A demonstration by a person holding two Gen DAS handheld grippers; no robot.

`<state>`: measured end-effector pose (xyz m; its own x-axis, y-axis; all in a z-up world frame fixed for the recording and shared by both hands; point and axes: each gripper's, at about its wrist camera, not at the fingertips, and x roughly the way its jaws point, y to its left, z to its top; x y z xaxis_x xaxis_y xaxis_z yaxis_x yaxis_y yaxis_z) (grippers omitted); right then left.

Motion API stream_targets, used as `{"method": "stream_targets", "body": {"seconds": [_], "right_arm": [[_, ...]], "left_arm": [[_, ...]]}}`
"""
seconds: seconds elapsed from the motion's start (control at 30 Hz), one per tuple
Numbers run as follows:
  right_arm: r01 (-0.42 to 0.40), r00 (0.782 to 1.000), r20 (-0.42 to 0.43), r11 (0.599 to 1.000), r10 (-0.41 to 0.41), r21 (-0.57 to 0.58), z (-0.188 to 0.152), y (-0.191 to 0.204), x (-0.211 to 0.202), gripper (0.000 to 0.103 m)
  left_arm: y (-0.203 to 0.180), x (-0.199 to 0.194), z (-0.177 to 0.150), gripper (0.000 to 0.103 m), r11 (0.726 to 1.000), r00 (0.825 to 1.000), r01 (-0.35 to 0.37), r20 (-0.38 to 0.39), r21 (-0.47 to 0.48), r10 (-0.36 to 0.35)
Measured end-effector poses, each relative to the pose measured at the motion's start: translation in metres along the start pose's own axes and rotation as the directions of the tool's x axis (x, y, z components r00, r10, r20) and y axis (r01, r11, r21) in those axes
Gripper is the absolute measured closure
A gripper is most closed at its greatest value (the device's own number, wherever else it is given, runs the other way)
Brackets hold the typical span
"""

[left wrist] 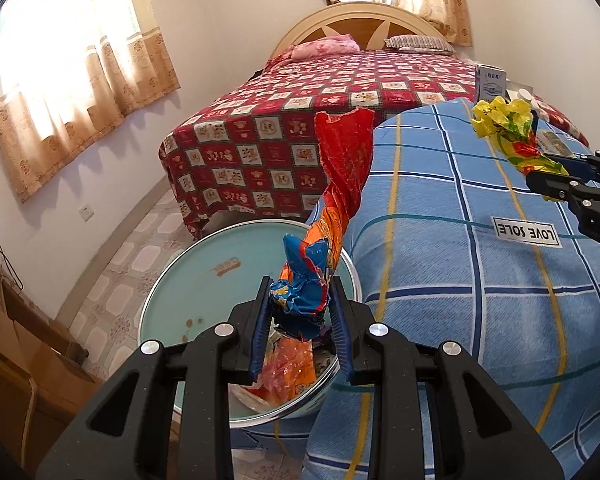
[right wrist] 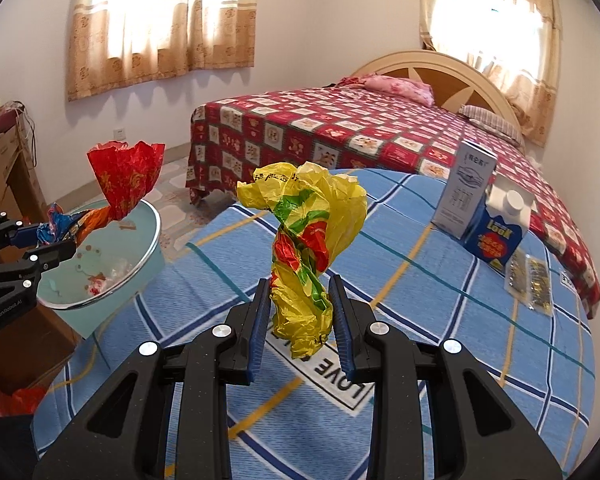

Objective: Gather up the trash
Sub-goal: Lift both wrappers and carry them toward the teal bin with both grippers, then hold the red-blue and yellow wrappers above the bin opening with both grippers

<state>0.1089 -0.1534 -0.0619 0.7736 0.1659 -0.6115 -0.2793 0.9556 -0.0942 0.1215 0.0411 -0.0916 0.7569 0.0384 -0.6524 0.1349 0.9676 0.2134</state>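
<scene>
The left gripper (left wrist: 300, 300) is clenched on a twisted snack wrapper (left wrist: 332, 208), blue and orange at the pinched end and red at the free end, which stands up toward twelve o'clock in the left wrist view. Just below it sits a pale green basin (left wrist: 204, 280) with a shiny rim, already holding crumpled wrappers at its six o'clock side; the wrapper hangs over the basin's right edge, beside the blue checked bedspread (left wrist: 500, 300)

The right gripper (right wrist: 300, 300) is grasping a crumpled yellow plastic bag (right wrist: 304, 240) with red and green print, its loose end rising toward twelve o'clock above the blue bedspread (right wrist: 420, 340). In the right wrist view the basin (right wrist: 140, 256) lies at nine o'clock, off the edge of that bed, with the left gripper (right wrist: 56, 242) and its wrapper (right wrist: 120, 180) over it

At two o'clock on the blue bedspread stand a white carton (right wrist: 466, 190) and, touching it, a blue milk carton (right wrist: 500, 232) with a white cap, with a small foil packet (right wrist: 530, 280) lying just beside them. A second bed with a red patterned cover (right wrist: 340, 128) fills the twelve to two o'clock background
</scene>
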Motion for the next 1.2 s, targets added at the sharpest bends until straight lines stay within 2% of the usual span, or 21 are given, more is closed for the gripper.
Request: {"method": "stream_targets", "body": {"seconds": [1.2], "right_arm": [[-0.106,0.994,0.0,0.987,0.106,-0.121,0.023,0.069,0.015,0.072]], "left_arm": [[0.07,-0.008,-0.032,0.074,0.989,0.994,-0.102,-0.04,-0.103,0.099]]}}
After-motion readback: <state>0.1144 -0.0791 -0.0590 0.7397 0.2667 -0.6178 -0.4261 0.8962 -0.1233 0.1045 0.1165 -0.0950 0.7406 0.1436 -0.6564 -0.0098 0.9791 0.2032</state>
